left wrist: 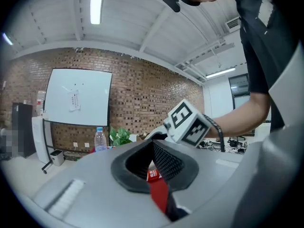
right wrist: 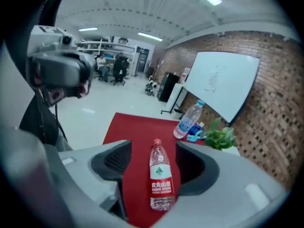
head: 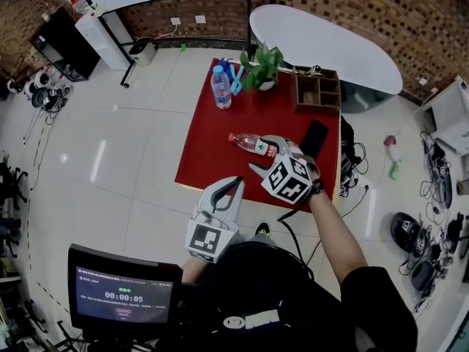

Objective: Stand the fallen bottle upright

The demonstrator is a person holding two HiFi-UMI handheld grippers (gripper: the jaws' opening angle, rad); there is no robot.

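Observation:
The fallen bottle [head: 246, 141], clear with a red cap and red label, lies on its side on the red table [head: 209, 152]. My right gripper [head: 265, 155] hovers over its base end. In the right gripper view the bottle [right wrist: 160, 179] lies lengthwise between the open jaws [right wrist: 154, 152], cap pointing away, and neither pad touches it. My left gripper [head: 236, 182] sits at the table's near edge, tips together with nothing held. Through the left gripper [left wrist: 153, 144] I see only a sliver of the red label [left wrist: 152, 175]. A second bottle [head: 220, 86], blue-capped, stands upright at the far left corner.
A potted plant [head: 261, 66], a blue object [head: 236, 76] and a wooden organiser [head: 318, 91] line the table's far edge. A black phone [head: 314, 138] lies right of the fallen bottle. A white oval table [head: 330, 46] stands behind, and a monitor [head: 121, 295] is at lower left.

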